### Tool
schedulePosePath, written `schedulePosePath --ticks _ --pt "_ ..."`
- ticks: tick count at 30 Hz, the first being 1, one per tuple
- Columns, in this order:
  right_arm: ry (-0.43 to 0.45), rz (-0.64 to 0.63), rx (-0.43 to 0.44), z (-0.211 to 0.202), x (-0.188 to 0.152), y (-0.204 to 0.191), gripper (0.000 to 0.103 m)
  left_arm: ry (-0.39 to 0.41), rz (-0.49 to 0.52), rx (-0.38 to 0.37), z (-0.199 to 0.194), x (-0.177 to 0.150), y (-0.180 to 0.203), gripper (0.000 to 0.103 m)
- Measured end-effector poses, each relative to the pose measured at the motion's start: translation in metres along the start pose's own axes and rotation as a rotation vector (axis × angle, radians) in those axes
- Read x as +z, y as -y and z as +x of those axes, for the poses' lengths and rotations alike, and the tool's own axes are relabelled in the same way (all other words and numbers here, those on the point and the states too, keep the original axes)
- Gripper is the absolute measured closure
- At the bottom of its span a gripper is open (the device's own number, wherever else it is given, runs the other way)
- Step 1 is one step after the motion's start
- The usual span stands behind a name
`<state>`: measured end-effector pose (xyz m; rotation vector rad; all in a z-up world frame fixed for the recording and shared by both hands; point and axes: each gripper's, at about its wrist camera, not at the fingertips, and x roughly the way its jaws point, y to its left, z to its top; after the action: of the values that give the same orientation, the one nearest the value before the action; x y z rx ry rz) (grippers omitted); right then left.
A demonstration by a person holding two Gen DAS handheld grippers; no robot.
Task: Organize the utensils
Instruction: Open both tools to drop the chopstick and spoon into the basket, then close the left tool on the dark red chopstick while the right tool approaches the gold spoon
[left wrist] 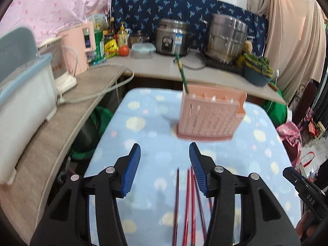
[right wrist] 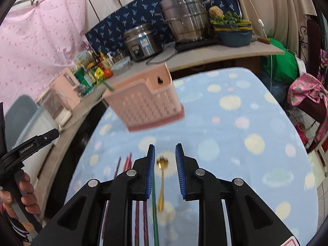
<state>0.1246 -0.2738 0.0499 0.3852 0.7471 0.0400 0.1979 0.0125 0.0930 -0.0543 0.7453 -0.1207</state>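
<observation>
On the blue dotted cloth point(left wrist: 143, 127) stands the pink holder point(left wrist: 209, 116), upright on its darker base, with one green chopstick point(left wrist: 181, 72) leaning out of its left end. Nearer to us lie the red chopsticks point(left wrist: 187, 205), side by side and running lengthwise toward the holder, well apart from it. From the right wrist we also see a gold spoon point(right wrist: 162, 182) flat on the cloth, bowl end pointing away, and a second green chopstick point(right wrist: 155, 215) just left of it. Our left gripper point(left wrist: 165, 153) hovers above the red chopsticks with its jaws spread wide and nothing between them; its right finger point(left wrist: 198, 172) overlaps one stick in view, though we cannot tell if it touches. Our right gripper point(right wrist: 165, 153) is over the spoon, jaws parted more narrowly and likewise holding nothing. Behind the table runs a counter point(left wrist: 155, 65) with a rice cooker point(left wrist: 172, 38), a steel steamer pot point(left wrist: 226, 39), a bowl of greens point(left wrist: 257, 69), a tomato point(left wrist: 123, 50) and bottles point(left wrist: 110, 39). Both views are motion-blurred.
</observation>
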Motion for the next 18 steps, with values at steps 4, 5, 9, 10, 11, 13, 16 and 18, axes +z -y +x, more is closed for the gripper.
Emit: schedulePosePath --ticks 4,5,9,10,11,13,16,18 --pt "-0.058 -0.017 -0.028 -0.006 -0.04 0.001 0.082 -0.051 0.03 0.03 0.0 -0.041 -0.002 0.056" --pt "-0.069 -0.035 -0.042 -0.006 -0.049 -0.001 0.082 -0.061 0.033 0.035 0.0 -0.05 -0.003 0.056" --pt "-0.118 -0.056 -0.057 -0.005 -0.079 -0.003 0.082 -0.103 0.037 0.026 0.0 -0.081 -0.006 0.056" --pt "-0.135 -0.056 -0.062 -0.003 -0.09 -0.002 0.082 -0.113 0.038 0.025 0.0 -0.087 -0.006 0.056" --pt "-0.142 -0.055 -0.063 -0.002 -0.095 -0.002 0.082 -0.121 0.036 0.02 0.0 -0.092 -0.007 0.056" --pt "-0.158 -0.051 -0.058 -0.002 -0.102 -0.002 0.082 -0.134 0.028 0.01 -0.001 -0.102 -0.009 0.055" --pt "-0.17 -0.056 -0.06 -0.003 -0.111 -0.002 0.082 -0.159 0.016 0.0 -0.001 -0.116 -0.01 0.054" --pt "-0.18 -0.053 -0.061 -0.002 -0.114 -0.001 0.082 -0.173 0.016 -0.003 0.0 -0.126 -0.01 0.054"
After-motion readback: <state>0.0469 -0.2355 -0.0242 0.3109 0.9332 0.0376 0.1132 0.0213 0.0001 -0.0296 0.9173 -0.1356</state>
